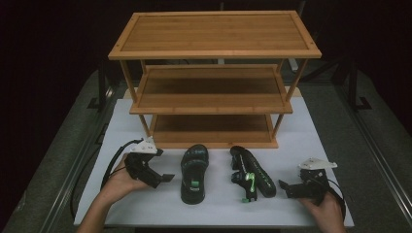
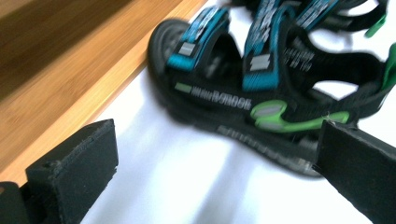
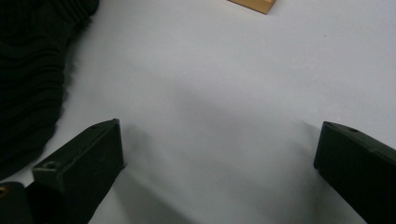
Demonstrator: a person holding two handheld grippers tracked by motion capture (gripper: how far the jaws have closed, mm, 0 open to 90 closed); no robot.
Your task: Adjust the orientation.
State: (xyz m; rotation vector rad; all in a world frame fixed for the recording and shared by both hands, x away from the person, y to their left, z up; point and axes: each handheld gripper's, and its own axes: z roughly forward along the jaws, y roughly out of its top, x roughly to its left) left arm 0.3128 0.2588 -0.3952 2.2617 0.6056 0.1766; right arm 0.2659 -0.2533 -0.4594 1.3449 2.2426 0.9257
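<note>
High view: nearest the camera, your hands hold the left tool and the right tool low over the white table. Between them lie two sandals: the left sandal sits upright on its sole just beside your left tool; the right sandal lies tipped on its side near your right tool. Behind both stands a wooden rack with three shelves.

Left gripper view: your left tool is spread wide with nothing between its jaws; the left sandal lies just ahead, beside the rack's bottom shelf.

Right gripper view: your right tool is also spread, over bare table, with the ridged sole of the right sandal at its left.
</note>
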